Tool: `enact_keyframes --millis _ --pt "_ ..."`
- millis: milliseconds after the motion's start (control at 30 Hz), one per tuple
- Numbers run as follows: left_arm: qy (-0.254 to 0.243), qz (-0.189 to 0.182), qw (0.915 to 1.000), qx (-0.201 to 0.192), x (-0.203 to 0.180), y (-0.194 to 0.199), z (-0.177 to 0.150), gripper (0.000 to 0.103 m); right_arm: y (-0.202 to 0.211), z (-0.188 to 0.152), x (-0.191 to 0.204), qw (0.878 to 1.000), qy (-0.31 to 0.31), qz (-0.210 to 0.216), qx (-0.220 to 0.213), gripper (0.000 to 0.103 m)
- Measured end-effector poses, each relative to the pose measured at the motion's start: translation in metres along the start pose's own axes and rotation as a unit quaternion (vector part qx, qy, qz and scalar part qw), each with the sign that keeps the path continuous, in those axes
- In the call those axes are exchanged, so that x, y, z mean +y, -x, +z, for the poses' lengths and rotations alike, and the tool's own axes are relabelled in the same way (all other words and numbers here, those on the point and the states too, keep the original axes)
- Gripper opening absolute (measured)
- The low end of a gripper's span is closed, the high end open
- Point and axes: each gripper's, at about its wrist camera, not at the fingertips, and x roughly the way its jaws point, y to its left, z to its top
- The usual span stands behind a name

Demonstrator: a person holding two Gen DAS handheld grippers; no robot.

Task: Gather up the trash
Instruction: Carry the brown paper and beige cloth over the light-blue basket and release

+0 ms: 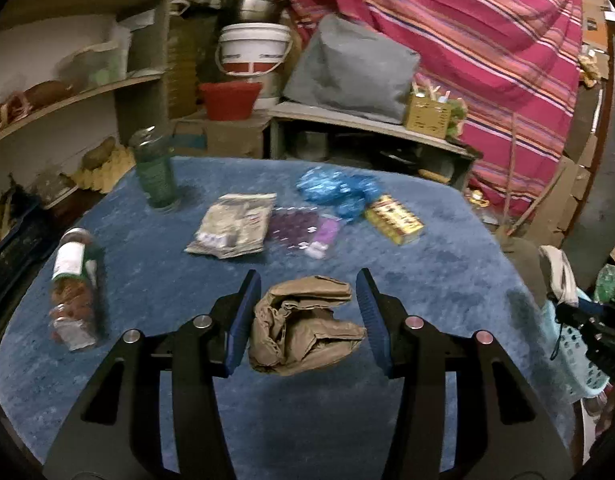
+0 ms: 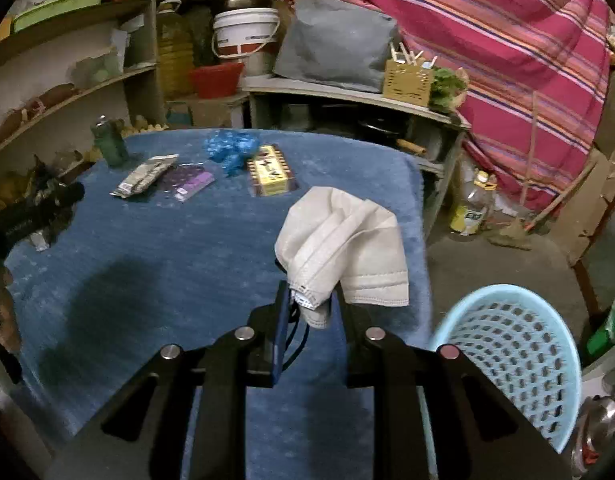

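The left gripper (image 1: 305, 318) holds a crumpled brown paper bag (image 1: 303, 326) between its 2 blue pads, pinched across its width and lifted above the blue cloth (image 1: 155, 280) that covers the table. The right gripper (image 2: 309, 312) is pressed nearly together on a white face mask (image 2: 343, 248); the mask's lower edge is clamped between the pads while the rest of it flops up and to the right, and its dark ear loop (image 2: 295, 340) hangs beside the left pad. In the right wrist view a light blue perforated basket (image 2: 519, 360) stands just off the table's right edge, low and to the right of the mask; the same basket shows at the far right margin of the left wrist view. More trash lies on the cloth toward the far side: a grey flat packet (image 1: 233, 224), a purple wrapper (image 1: 303, 232) just beside it, a crumpled blue plastic bag (image 1: 339, 190) behind that, and a yellow box (image 1: 393, 220) touching the blue bag's right end. A green bottle (image 1: 153, 168) stands upright near the far left corner, and a clear bottle with a white label (image 1: 73, 292) lies on its side near the left edge. Behind the table are shelves, a white bucket (image 1: 253, 48), a red tub (image 1: 229, 98), a grey cushion (image 1: 351, 68) and a pink striped cloth (image 1: 487, 40).
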Motion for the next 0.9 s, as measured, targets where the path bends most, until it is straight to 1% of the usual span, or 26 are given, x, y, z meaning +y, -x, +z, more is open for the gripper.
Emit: enact_keyframes --millis 233,400,533,667,733,900 --pt "-0.028 -0.039 0.9988 -0.011 -0.050 0.003 0.013 0.048 0.021 -0.011 -0.048 0.999 -0.020 -0.044 -0.001 0.021" --pt "-0.066 -0.063 0.9956 -0.024 -0.094 0.008 0.017 0.049 0.032 -0.026 -0.084 0.997 -0.037 -0.072 0.005 0.021" --pt "-0.087 -0.086 0.9921 -0.028 -0.130 0.011 0.016 0.049 0.041 -0.039 -0.115 0.994 -0.058 -0.092 0.007 0.021" --pt "-0.108 -0.115 0.9872 -0.027 -0.168 0.012 0.012 0.049 0.048 -0.049 -0.137 0.992 -0.075 -0.104 0.006 0.021" --pt "-0.121 -0.135 0.9831 -0.029 -0.191 0.012 0.009 0.049 0.051 -0.054 -0.147 0.990 -0.083 -0.110 0.008 0.021" --pt "-0.137 -0.191 0.9719 -0.004 -0.241 -0.001 -0.001 0.050 0.060 -0.062 -0.166 0.986 -0.111 -0.123 0.004 0.021"
